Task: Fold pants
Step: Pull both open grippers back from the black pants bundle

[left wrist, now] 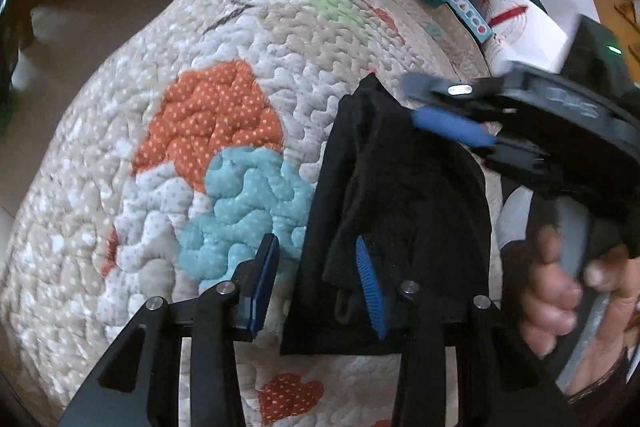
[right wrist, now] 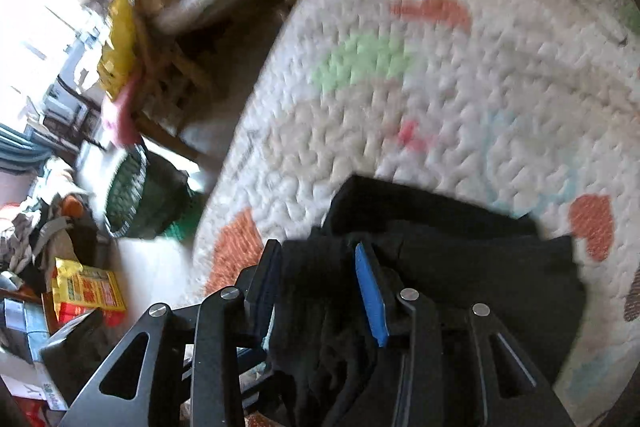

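The black pants (left wrist: 384,195) lie bunched in a dark folded heap on the quilted blanket (left wrist: 192,155), at about four o'clock in the left wrist view and toward six o'clock in the right wrist view (right wrist: 420,267). In the left wrist view the left gripper (left wrist: 318,283) stands with its fingers well apart: the far-side blue pad (left wrist: 370,287) lies against the black cloth, while the other pad (left wrist: 260,287) hangs over bare quilt beside the blue patch (left wrist: 248,203), so nothing is pinched between them. At three o'clock in that view the right gripper (left wrist: 444,111) reaches in from the side, blurred, its blue-padded fingers close together at the upper edge of the pants; whether they truly pinch the fabric cannot be told there. The right wrist view shows black cloth filling the gap between its two fingers (right wrist: 372,291), which stand moderately apart, though blur leaves the grip itself unclear. Outward on the quilt lie an orange dotted patch (left wrist: 212,123) and a pale green one (left wrist: 332,11). Past the blanket's edge stand a green basket (right wrist: 136,199) and a yellow package (right wrist: 88,291) on the floor.
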{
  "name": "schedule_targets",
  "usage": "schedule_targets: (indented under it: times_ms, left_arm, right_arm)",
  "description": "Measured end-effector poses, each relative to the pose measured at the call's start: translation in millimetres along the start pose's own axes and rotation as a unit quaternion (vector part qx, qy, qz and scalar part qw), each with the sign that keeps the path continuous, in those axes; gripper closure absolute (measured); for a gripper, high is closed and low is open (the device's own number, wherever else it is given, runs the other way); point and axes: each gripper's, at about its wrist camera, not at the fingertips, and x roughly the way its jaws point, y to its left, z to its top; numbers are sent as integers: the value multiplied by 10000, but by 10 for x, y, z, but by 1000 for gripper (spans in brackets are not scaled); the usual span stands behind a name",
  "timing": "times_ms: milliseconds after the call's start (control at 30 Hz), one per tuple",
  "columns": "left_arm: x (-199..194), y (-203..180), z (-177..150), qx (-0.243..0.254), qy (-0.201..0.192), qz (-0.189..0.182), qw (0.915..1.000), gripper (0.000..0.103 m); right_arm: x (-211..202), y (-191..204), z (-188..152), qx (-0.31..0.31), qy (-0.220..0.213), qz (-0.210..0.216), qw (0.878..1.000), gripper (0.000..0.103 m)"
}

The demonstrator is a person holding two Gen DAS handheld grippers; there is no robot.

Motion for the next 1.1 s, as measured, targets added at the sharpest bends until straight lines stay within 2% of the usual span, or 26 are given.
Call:
schedule_targets:
  times_ms: [67,167,200,300,400,500,567,633,733,833,967,1100]
  left_arm:
    - [-72,-46,24,178,-105,29,9998,65]
    - [-211,-91,82,368,-388,72,9985,62]
    - [-264,-93,93,411,-494,97,9979,58]
    - [-385,-111,117,566,-871,372,9939,54]
    - [-390,-132,106,731,-1088,777,9883,54]
    - [-329,-193,57,999,-1309,1304,9777,54]
    - [-284,-232,26,1167,-1357,1519,9721,54]
    - [-242,-264,-6,1315,-1374,1675,9673,53]
    - [-216,-301,-51,1492,-1456,1822,9609,51]
    - [-194,-334,-62,1587,-1479,1878,9579,50]
    - [-171,-346,-46,1549,-1408,1782,9615,48]
    - [-143,-363,-42,1638,-1417,1989,9558,47]
  right_arm:
    - [-286,-56,-77,-22,-344,62,9994,60]
    - [-703,-180,-299,-189,-766,-156,9968,49]
    - [-862,-258,-446,-277,-928,-362,9946,44]
    - [-1117,-478,-819,-320,-1226,-859,9882,42]
    - [-1245,-765,-1223,1,-1535,-1182,9811,41]
    - [-1247,-1078,-1553,797,-1790,-920,9763,41]
    - [-1203,-1207,-1607,1243,-1805,-668,9734,41]
    - [-1143,-1241,-1567,1356,-1707,-522,9746,41]
    - [-1168,-1101,-1503,1025,-1865,-772,9740,41]
    - [-1168,-992,-1512,763,-1995,-1035,9714,39]
    - [-1096,-1008,-1551,716,-1898,-1116,9728,38]
    - [-1005,-1032,-1560,754,-1738,-1076,9760,38]
